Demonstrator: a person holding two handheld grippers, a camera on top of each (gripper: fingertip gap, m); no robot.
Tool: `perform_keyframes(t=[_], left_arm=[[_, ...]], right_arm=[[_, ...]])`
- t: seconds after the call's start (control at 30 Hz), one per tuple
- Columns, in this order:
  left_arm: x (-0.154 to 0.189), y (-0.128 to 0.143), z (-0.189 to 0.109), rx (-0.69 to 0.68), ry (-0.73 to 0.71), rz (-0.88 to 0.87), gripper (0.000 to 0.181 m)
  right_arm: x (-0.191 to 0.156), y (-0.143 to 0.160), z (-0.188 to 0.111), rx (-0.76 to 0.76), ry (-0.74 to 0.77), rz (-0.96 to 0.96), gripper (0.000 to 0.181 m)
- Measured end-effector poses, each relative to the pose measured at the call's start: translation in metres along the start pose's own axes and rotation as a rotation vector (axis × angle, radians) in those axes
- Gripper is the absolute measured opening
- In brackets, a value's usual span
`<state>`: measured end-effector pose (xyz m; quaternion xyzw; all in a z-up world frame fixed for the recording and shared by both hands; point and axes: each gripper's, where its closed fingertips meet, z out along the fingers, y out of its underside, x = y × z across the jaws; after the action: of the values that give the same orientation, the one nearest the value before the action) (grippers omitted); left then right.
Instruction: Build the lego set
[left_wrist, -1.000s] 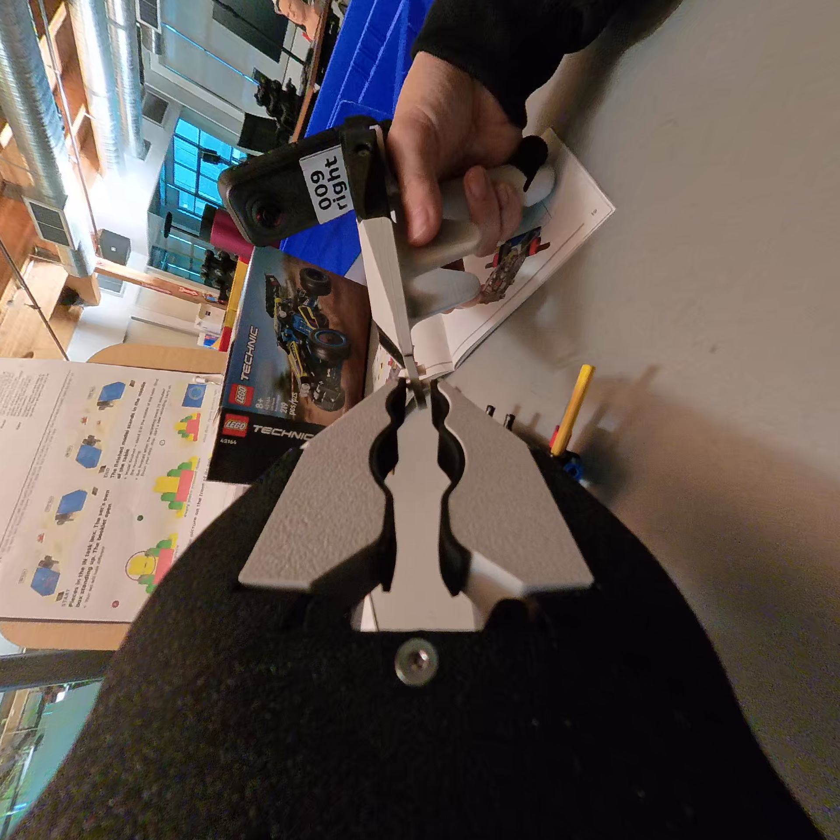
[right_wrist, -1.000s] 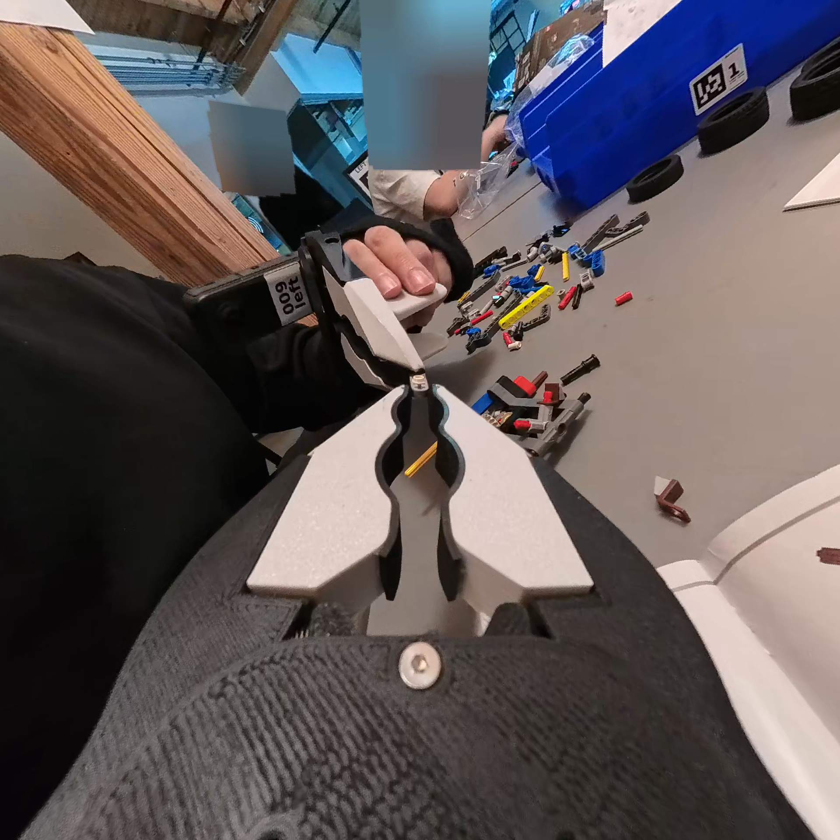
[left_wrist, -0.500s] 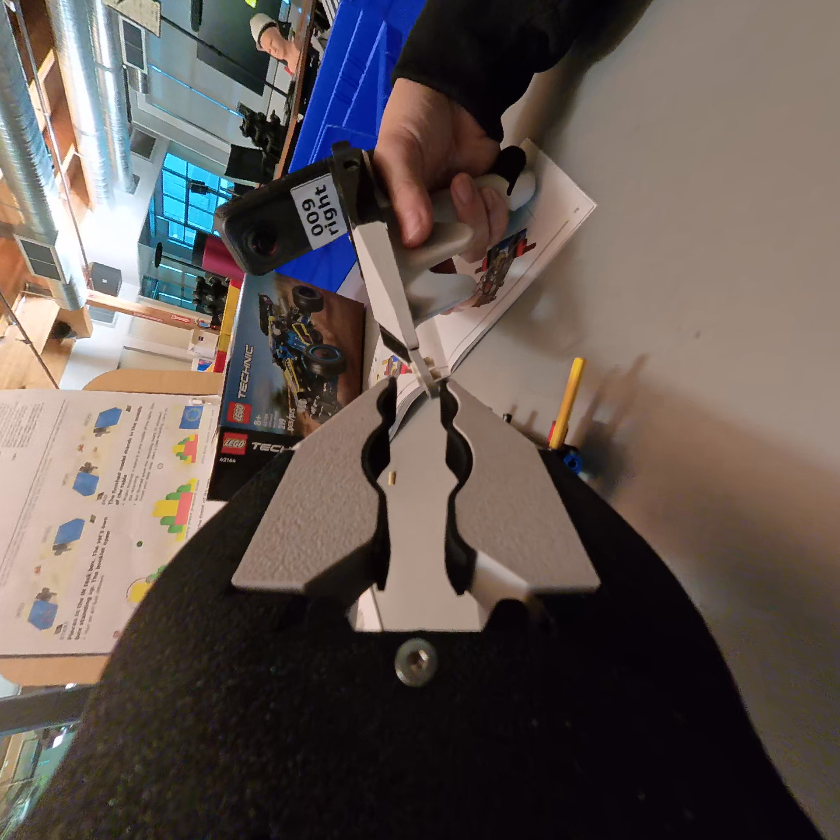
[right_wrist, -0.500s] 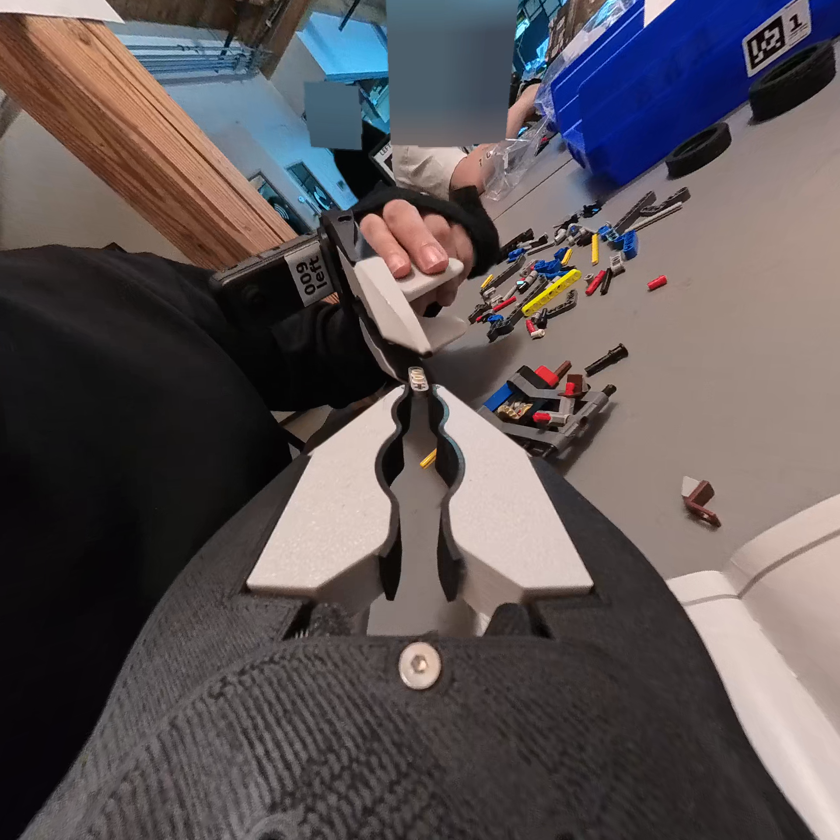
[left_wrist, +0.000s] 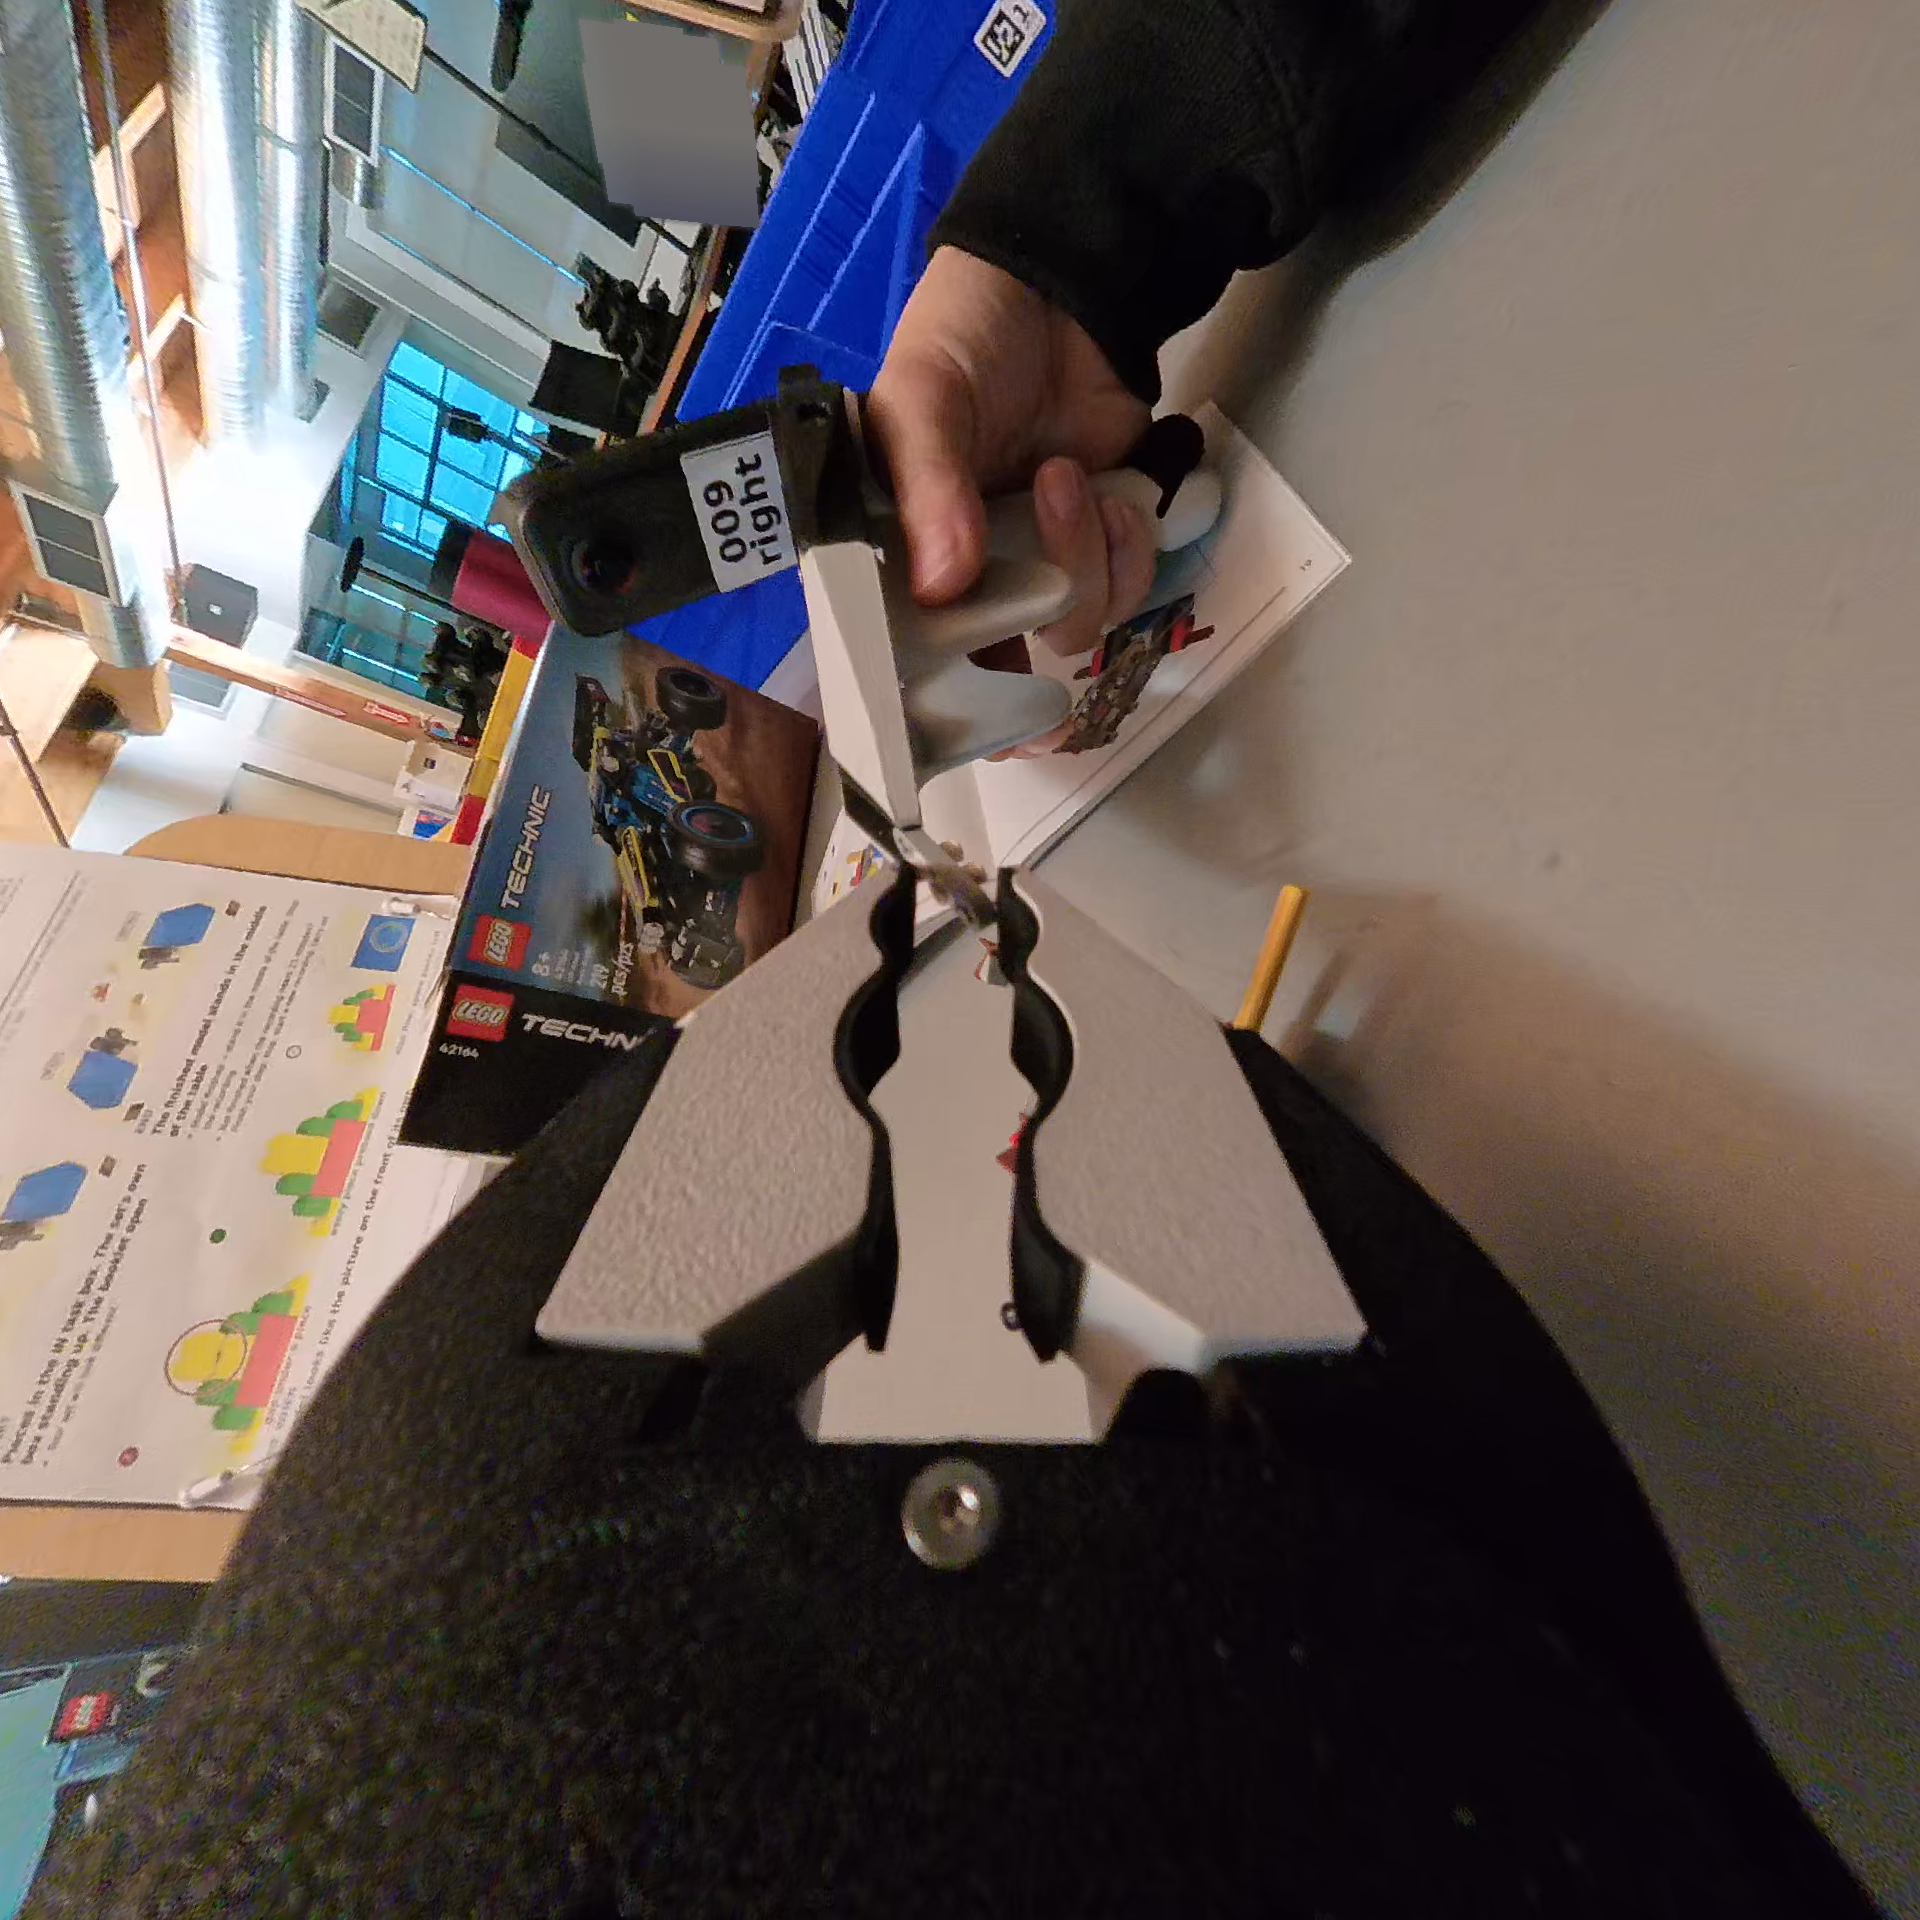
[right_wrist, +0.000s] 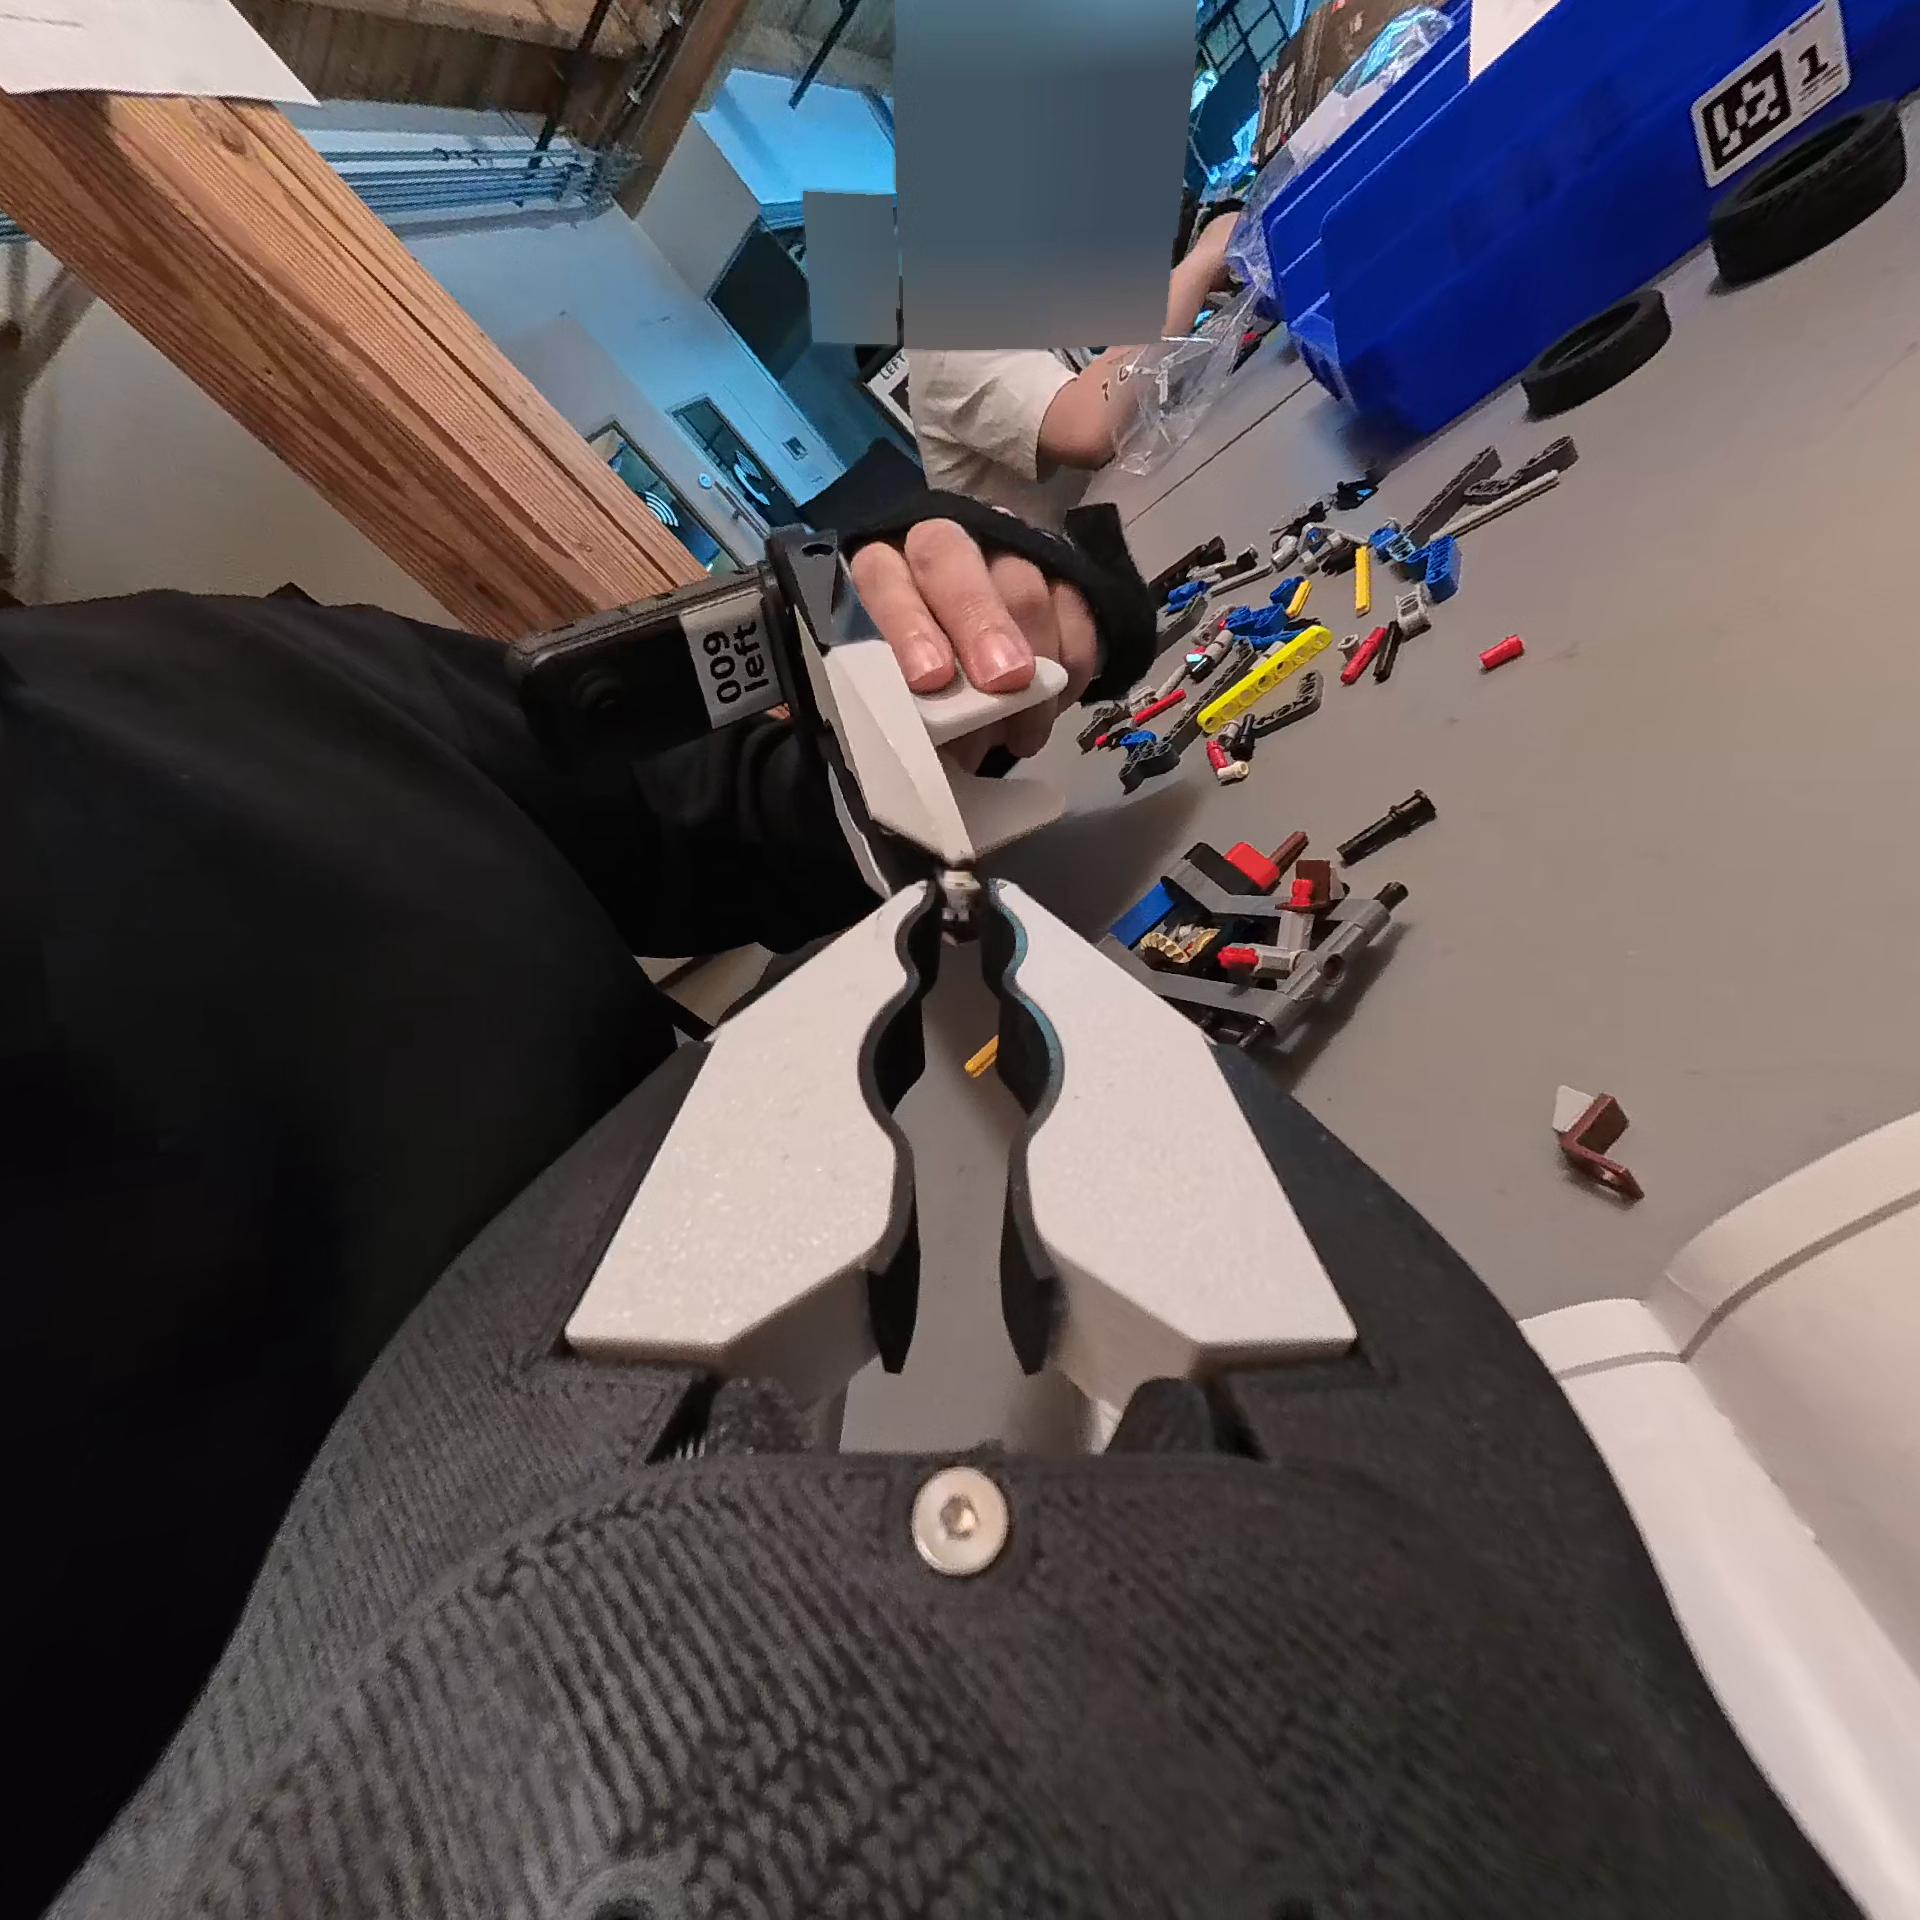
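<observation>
The 2 grippers meet tip to tip above the grey table (right_wrist: 1714, 831). In the left wrist view, the left gripper (left_wrist: 956, 899) is at the centre of the frame with a narrow gap between its tips, and a small grey piece (left_wrist: 961, 888) sits in this gap. The right gripper (left_wrist: 894, 821) comes down from the upper centre, closed on this same piece. In the right wrist view the piece (right_wrist: 958, 896) is between the right tips. I cannot tell if the left jaws press it or only touch it. The half-built lego model (right_wrist: 1262, 935) lies at the centre right of that view, loose parts (right_wrist: 1278, 665) above it.
</observation>
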<state>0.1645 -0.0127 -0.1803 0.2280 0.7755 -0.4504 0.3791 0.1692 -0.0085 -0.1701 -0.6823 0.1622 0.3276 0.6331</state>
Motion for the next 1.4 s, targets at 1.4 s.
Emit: perform_keyframes(t=[1.4], left_arm=[[0.011, 0.074, -0.009, -0.285, -0.015, -0.416, 0.008]], right_arm=[[0.066, 0.017, 0.018, -0.396, 0.770, -0.901, 0.000]])
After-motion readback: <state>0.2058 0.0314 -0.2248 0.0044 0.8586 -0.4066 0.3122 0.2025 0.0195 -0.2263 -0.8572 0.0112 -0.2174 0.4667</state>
